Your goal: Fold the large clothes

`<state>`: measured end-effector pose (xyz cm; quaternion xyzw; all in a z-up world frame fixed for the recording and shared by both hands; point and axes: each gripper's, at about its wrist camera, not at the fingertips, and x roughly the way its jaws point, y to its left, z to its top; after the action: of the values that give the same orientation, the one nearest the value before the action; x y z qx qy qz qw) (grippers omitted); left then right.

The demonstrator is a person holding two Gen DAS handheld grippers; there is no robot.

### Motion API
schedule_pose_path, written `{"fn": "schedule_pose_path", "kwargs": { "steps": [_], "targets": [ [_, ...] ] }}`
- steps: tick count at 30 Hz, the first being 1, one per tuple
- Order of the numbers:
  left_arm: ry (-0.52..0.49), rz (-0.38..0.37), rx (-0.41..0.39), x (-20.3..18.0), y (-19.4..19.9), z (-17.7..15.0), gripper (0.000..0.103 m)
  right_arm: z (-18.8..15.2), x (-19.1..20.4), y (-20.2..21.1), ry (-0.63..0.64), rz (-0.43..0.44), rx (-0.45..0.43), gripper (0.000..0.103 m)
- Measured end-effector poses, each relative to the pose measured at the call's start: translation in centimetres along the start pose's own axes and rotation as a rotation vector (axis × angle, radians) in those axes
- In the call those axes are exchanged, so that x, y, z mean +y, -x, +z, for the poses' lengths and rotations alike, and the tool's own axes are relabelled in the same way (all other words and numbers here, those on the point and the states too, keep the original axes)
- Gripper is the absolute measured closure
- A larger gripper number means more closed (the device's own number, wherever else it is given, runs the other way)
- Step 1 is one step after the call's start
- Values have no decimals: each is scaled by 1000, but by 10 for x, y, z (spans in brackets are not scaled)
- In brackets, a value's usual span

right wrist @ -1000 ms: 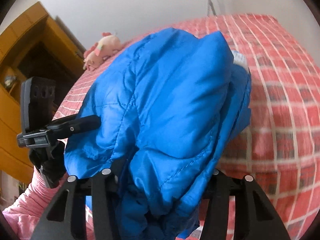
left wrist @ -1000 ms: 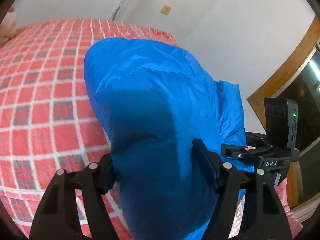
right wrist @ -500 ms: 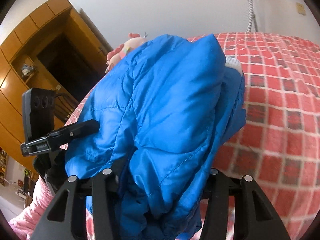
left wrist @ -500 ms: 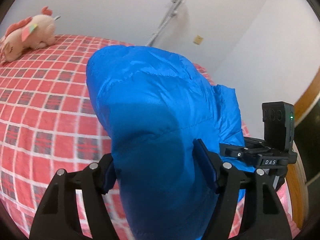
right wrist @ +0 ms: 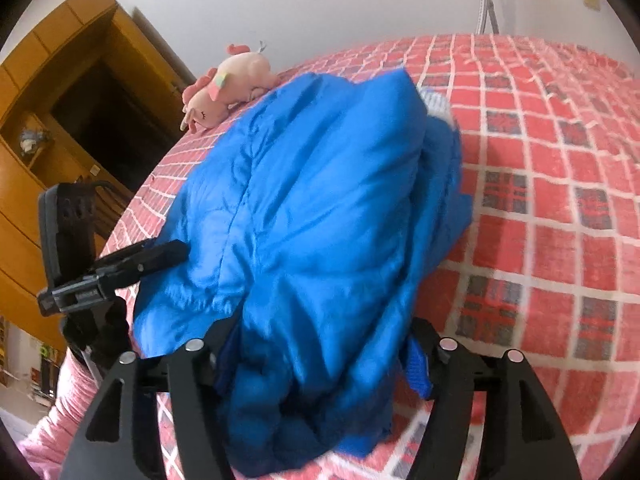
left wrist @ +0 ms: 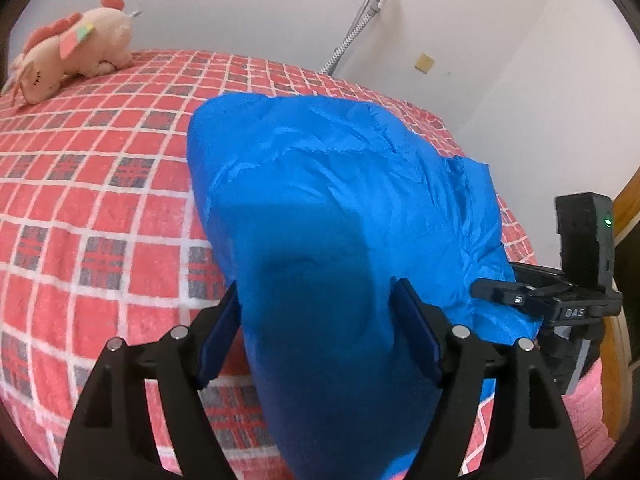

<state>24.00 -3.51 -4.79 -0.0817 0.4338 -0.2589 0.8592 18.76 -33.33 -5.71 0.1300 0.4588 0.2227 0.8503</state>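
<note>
Blue puffer jacket [left wrist: 340, 208] lies bunched in a thick mound on the bed [left wrist: 100, 200], over its red checked bedspread, with the near end of the bundle running back between both tools. At the left gripper [left wrist: 318, 334] the fingers [left wrist: 416, 336] have just been opening; the fabric fills the space between the blue pads, and I cannot tell whether they press on it. The right gripper [right wrist: 320, 354] has its fingers [right wrist: 420, 364] spread too, having just widened; the right pad stands a little clear of the cloth, while the left one is buried under the folds, so the grip there looks let go. Each tool shows in the other's view, close beside the jacket's near corner. A pink plush toy [left wrist: 72, 48] lies at the far edge of the bed by the white wall [left wrist: 240, 8], well apart from the jacket. A wooden wardrobe [right wrist: 60, 100] stands off to the side
</note>
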Motion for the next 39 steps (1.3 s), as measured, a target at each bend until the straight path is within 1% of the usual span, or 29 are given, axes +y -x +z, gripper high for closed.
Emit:
{"fn": "schedule_pose_path", "kwargs": {
  "steps": [4,6,7,9,13,16,19,22,23,24,26,27,28,30,31,34,36,38,39],
  "targets": [
    [-32,25,-31,-3,16,-17,29,-19,1,20,18,-5,-29,33],
    [-42,34,-35,-2,16,-22,29,-27,-1,24,31,-35,-41,33],
    [-47,37,-32,-2,16,-26,28,-31,-3,24,35,-64,-42,30],
    [-51,40,-25,1,9,-29,26,-36,-7,18,20,-84,-29,28],
    [-26,33,-14,5,-1,-36,26,-41,-16,2,-11,-101,-18,28],
    [-42,48,-22,4,-4,-38,26,-40,-18,-7,-22,-107,-25,26],
    [-32,49,-20,6,-6,-38,26,-36,-18,-12,-37,-113,-32,24],
    [-4,58,-7,8,-3,-37,21,-37,-17,-8,-54,-106,-49,23],
    [11,68,0,8,-1,-36,16,-39,-16,-2,-54,-111,-56,23],
    [22,78,2,7,3,-36,15,-42,-14,5,-50,-122,-63,22],
    [26,92,5,5,9,-38,13,-44,-7,13,-42,-164,-69,17],
    [21,110,1,3,13,-39,13,-46,-3,18,-42,-194,-74,12],
    [14,130,-4,0,18,-40,12,-47,1,22,-43,-211,-81,10],
    [-2,170,-18,-5,25,-44,10,-52,7,29,-39,-226,-92,8],
    [-15,201,-23,-9,29,-47,7,-55,11,32,-34,-241,-96,7],
    [-27,269,-38,-17,36,-55,6,-63,21,36,-19,-271,-110,7],
    [-14,289,-50,-19,41,-61,6,-69,25,39,-20,-267,-112,5],
    [-2,305,-67,-20,47,-67,6,-77,29,38,-25,-237,-92,4],
    [-9,328,-65,-22,49,-71,6,-82,32,37,-23,-235,-82,4]
  ]
}}
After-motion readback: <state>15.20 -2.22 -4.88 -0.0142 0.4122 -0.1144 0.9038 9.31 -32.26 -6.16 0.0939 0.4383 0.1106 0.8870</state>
